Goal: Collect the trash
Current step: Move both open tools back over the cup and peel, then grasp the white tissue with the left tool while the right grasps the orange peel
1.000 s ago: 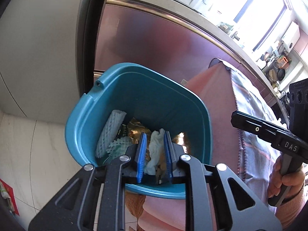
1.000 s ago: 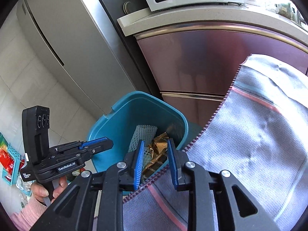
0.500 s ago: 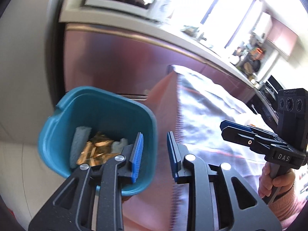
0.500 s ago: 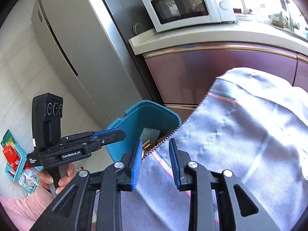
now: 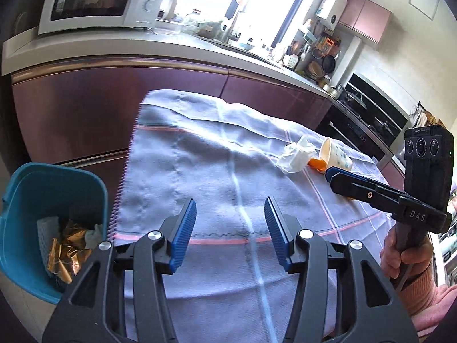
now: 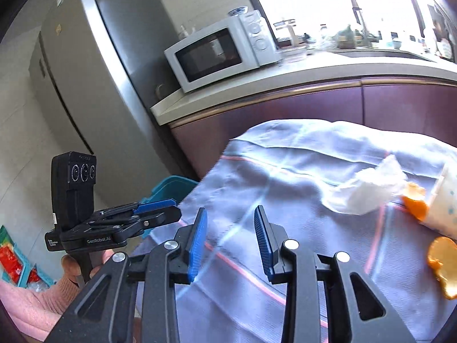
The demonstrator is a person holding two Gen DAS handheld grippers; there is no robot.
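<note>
- Two black grippers with blue ribbed pads are up over the table, neither one has hold of anything.
- The left gripper (image 5: 230, 227) has its jaws a good way apart; they've just been opening, with only bare cloth showing between them.
- The right gripper (image 6: 230, 238) is parted a bit less, its jaws have also just been easing open, nothing between the pads either.
- Both hang above the pale blue-grey woven tablecloth with pink stripes (image 5: 217, 171), not touching it as far as I can see.
- Trash left on the cloth, over on the right side: a crumpled white tissue (image 5: 297, 154), a tipped-over white paper cup with blue dots (image 5: 337, 154) just beside it, and orange peel pieces (image 6: 441, 265) near the cup.
- The teal plastic bin (image 5: 51, 188) sits at the table's left edge, holding gold foil wrappers (image 5: 67, 245), white foam netting and a tissue.
- Behind that: a white microwave (image 6: 220, 51) on the counter, grey fridge (image 6: 94, 65) beside it.
</note>
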